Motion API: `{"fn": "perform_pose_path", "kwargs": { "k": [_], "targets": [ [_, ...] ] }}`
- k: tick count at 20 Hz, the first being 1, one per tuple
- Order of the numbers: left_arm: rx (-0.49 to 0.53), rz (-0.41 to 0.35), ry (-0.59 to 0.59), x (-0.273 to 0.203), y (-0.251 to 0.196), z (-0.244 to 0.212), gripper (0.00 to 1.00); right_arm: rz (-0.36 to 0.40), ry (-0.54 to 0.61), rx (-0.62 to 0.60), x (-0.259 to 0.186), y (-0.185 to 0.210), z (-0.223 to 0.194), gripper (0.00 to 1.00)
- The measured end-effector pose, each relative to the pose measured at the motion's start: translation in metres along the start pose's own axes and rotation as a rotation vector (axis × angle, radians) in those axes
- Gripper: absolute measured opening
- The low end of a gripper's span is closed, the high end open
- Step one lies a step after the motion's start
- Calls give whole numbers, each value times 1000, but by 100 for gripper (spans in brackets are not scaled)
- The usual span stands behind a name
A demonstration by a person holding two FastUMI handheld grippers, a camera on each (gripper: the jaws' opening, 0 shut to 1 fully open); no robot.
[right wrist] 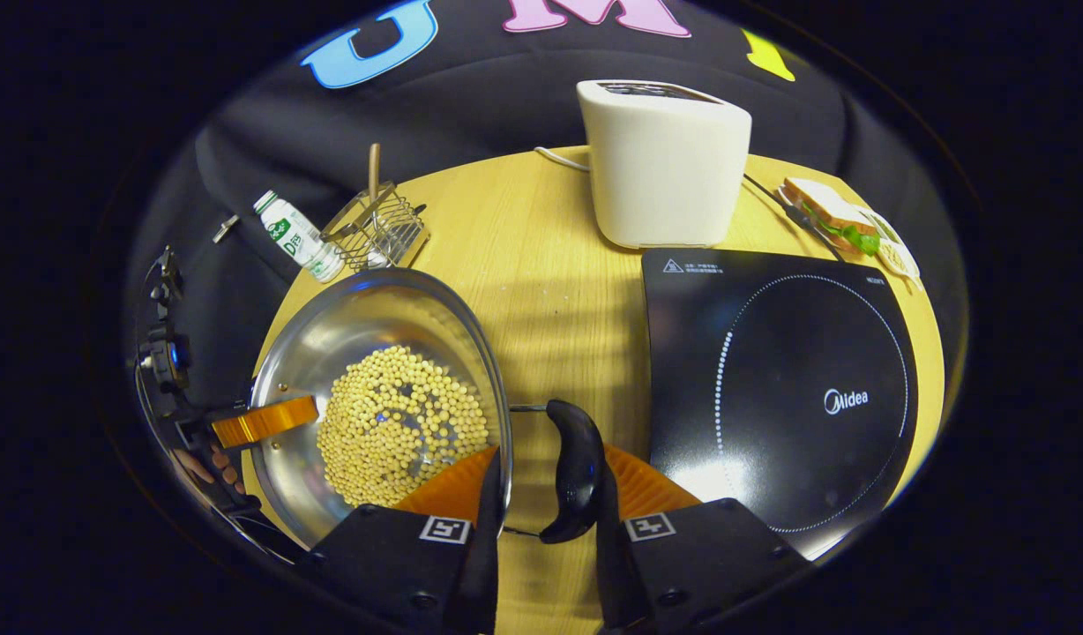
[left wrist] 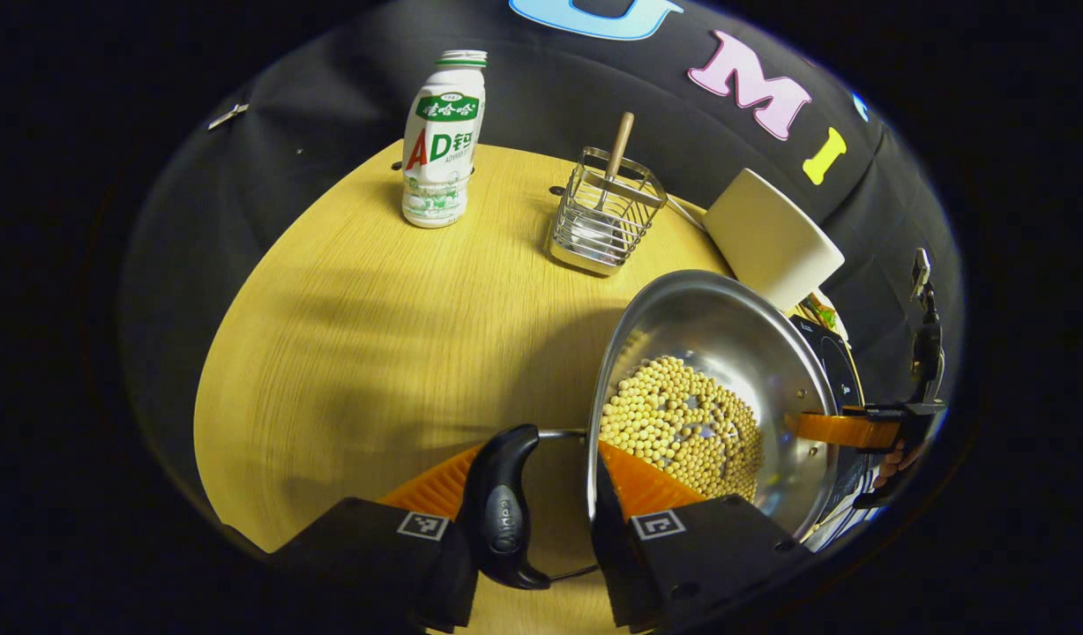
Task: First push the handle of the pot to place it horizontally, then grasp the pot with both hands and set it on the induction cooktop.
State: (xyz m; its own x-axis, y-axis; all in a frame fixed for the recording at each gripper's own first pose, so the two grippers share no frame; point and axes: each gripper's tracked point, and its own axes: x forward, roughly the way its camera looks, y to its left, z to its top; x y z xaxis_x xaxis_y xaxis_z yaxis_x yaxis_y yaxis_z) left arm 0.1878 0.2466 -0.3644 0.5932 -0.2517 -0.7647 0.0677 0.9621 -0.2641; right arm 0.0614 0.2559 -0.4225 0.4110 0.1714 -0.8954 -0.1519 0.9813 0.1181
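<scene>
The shiny steel pot (right wrist: pixel 374 388) of yellow beans, on the round wooden desk (left wrist: pixel 356 335), lies left of the black induction cooktop (right wrist: pixel 780 388). Left tongs (left wrist: pixel 533 520) and right tongs (right wrist: pixel 541 507), narrow, each straddle one black handle (right wrist: pixel 575 467). One white toaster (right wrist: pixel 665 163), one milk bottle (left wrist: pixel 443 141), one wire basket (left wrist: pixel 605 212) stand behind.

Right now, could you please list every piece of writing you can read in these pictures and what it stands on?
"Midea": brand mark on the induction cooktop, right gripper view.
Small print beside the warning triangle at the cooktop's corner: too small to read.
Bottle: its printed label is not read off here.
</scene>
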Motion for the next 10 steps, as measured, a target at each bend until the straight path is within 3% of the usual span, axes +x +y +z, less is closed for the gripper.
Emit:
{"fn": "perform_pose_path", "kwargs": {
  "k": [1,10],
  "targets": [
    [8,6,-2,-4,0,-1,60,2,7,-2,-1,0,-5,48],
    [18,2,-60,-47,-29,7,60,17,-59,-30,-54,-6,7,48]
  ]
}}
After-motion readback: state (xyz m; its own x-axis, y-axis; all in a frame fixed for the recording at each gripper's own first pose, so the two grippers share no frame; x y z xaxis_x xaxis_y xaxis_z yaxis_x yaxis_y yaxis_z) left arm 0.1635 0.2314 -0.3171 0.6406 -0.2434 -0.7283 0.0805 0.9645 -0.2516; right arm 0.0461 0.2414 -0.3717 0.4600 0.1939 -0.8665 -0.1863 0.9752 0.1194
